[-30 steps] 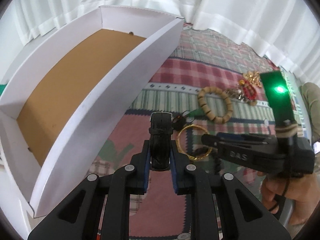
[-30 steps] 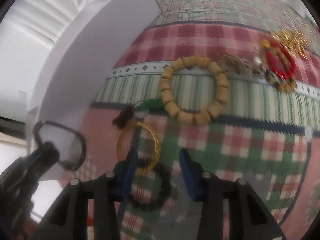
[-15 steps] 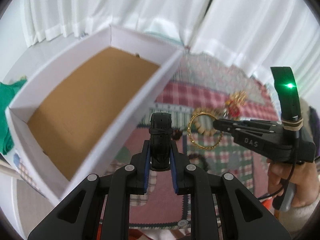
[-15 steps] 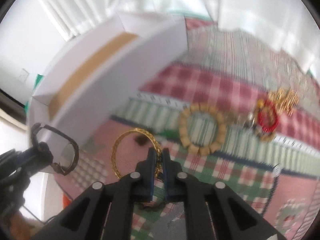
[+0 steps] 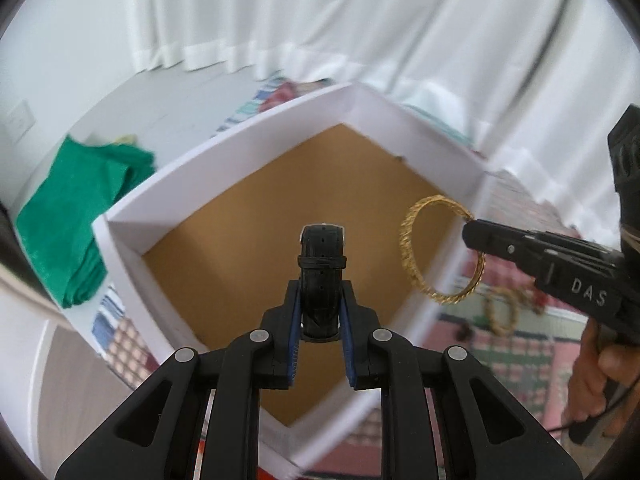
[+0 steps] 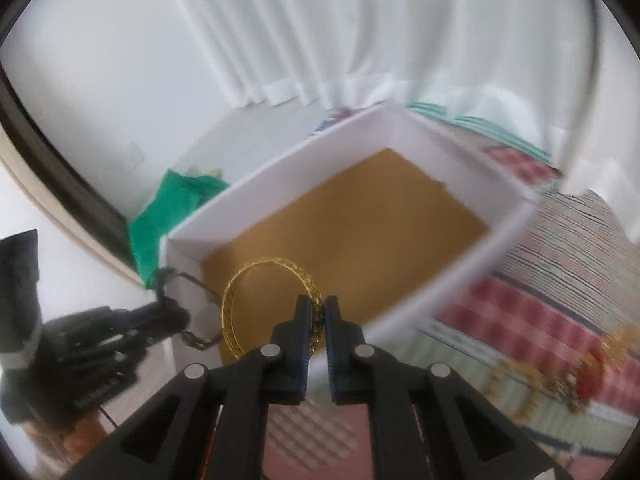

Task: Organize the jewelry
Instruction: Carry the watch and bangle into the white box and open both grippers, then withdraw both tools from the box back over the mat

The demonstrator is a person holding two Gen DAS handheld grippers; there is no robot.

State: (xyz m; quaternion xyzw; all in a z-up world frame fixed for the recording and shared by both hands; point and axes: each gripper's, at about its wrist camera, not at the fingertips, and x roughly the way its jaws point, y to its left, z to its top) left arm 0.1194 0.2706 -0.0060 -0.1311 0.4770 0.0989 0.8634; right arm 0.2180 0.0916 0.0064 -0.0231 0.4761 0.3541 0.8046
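At 6 o'clock in the left wrist view, the left gripper [image 5: 321,312] clamps an upright black watch [image 5: 322,264] above the white box [image 5: 224,152]. At 3 o'clock, the right gripper [image 5: 472,236] pinches a gold bangle [image 5: 412,256] at the box's right wall. Farther off, at 9 o'clock, lies green cloth [image 5: 68,216]; white curtains [image 5: 320,12] hang at 12.

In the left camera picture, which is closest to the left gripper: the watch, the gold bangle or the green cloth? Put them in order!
1. Watch: clamped in the left gripper.
2. Gold bangle: to the right, over the box.
3. Green cloth: far left, outside the box.
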